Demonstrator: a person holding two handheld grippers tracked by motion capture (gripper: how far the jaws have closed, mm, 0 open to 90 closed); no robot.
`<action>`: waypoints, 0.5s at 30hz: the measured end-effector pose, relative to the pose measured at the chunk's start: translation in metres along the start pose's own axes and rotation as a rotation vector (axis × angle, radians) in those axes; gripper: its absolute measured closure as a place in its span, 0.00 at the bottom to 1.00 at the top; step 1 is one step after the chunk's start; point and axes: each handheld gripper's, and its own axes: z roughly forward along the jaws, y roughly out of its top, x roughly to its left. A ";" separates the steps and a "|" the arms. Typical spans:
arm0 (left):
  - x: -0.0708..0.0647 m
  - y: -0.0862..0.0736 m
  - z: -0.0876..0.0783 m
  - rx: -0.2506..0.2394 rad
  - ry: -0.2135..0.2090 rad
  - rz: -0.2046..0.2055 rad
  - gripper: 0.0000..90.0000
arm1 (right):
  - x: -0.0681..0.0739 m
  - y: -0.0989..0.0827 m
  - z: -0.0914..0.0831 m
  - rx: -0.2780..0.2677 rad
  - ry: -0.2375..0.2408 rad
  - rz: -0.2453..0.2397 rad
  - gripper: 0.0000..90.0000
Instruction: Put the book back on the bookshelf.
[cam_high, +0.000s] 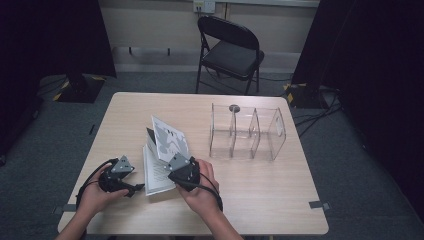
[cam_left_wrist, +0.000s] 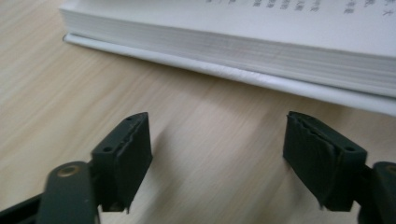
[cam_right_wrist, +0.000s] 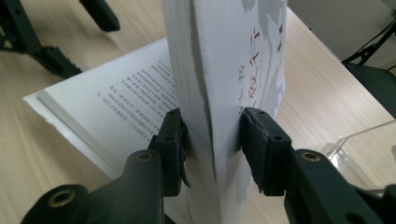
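Observation:
A white paperback book (cam_high: 156, 175) lies open on the wooden table (cam_high: 260, 185), near the front edge. Its front cover and a sheaf of pages (cam_high: 170, 139) stand raised. My right gripper (cam_high: 170, 160) is shut on that raised part; in the right gripper view both pads (cam_right_wrist: 175, 140) press the cover and pages (cam_right_wrist: 224, 60) from either side, above the flat printed page (cam_right_wrist: 121, 93). My left gripper (cam_high: 136, 189) rests on the table just left of the book. Its jaws stand open with bare wood between them (cam_left_wrist: 217, 158), facing the book's page edge (cam_left_wrist: 233, 46).
A clear plastic organizer (cam_high: 247, 132) with several compartments stands right of the book, a small dark round thing (cam_high: 234, 108) at its back rim. A black folding chair (cam_high: 230, 47) stands beyond the table. Bare wood lies along the table's far left and front right.

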 end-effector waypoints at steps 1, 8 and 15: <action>0.000 0.000 0.000 0.000 0.000 0.000 0.26 | 0.000 0.000 0.000 0.000 0.000 0.000 0.67; -0.006 0.006 0.009 -0.023 -0.018 0.001 0.22 | -0.006 0.015 -0.008 0.016 0.014 0.001 0.68; -0.004 0.009 0.016 -0.052 0.004 -0.009 0.17 | -0.007 0.018 -0.013 0.014 0.035 0.010 0.68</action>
